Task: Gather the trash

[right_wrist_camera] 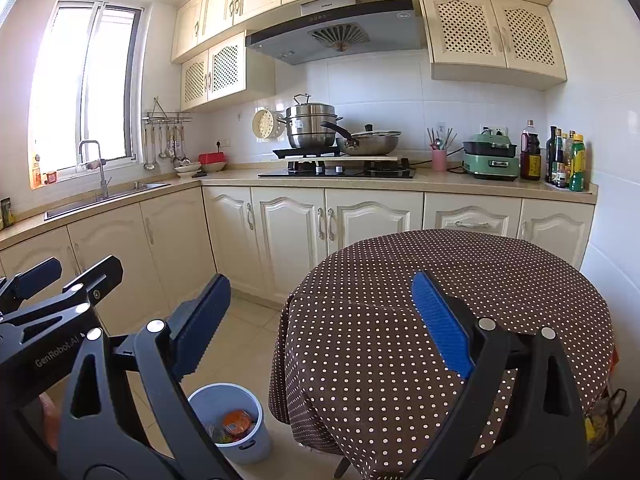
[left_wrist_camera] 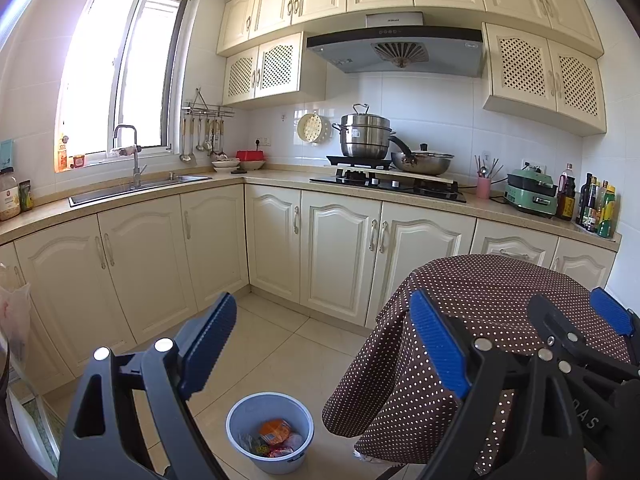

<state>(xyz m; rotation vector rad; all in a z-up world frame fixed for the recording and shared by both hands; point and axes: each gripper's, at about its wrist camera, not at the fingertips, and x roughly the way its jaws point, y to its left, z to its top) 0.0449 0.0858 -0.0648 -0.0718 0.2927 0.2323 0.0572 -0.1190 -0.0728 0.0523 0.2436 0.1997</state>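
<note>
A light blue bin [left_wrist_camera: 236, 438] stands on the tiled floor beside a round table with a brown polka-dot cloth [left_wrist_camera: 500, 280]. An orange packet [left_wrist_camera: 275, 431] and other wrappers lie inside it. My left gripper [left_wrist_camera: 324, 344] hovers above the bin, open and holding nothing. My right gripper [right_wrist_camera: 322, 320] is open too, one finger over the floor and the other over the tablecloth [right_wrist_camera: 440, 256]. The bin [right_wrist_camera: 258, 442] and the orange packet [right_wrist_camera: 238, 420] show below its left finger. Each gripper appears at the edge of the other's view: the right gripper [left_wrist_camera: 580, 316] and the left gripper [right_wrist_camera: 72, 274].
Cream cabinets [left_wrist_camera: 336, 248] run along two walls under a counter with a sink [left_wrist_camera: 136, 190], a stove with pots [left_wrist_camera: 384, 182], a green appliance [left_wrist_camera: 530, 192] and bottles [left_wrist_camera: 596, 208]. A plastic bag [left_wrist_camera: 14, 316] hangs at far left. Open tiled floor [left_wrist_camera: 272, 344] lies between cabinets and table.
</note>
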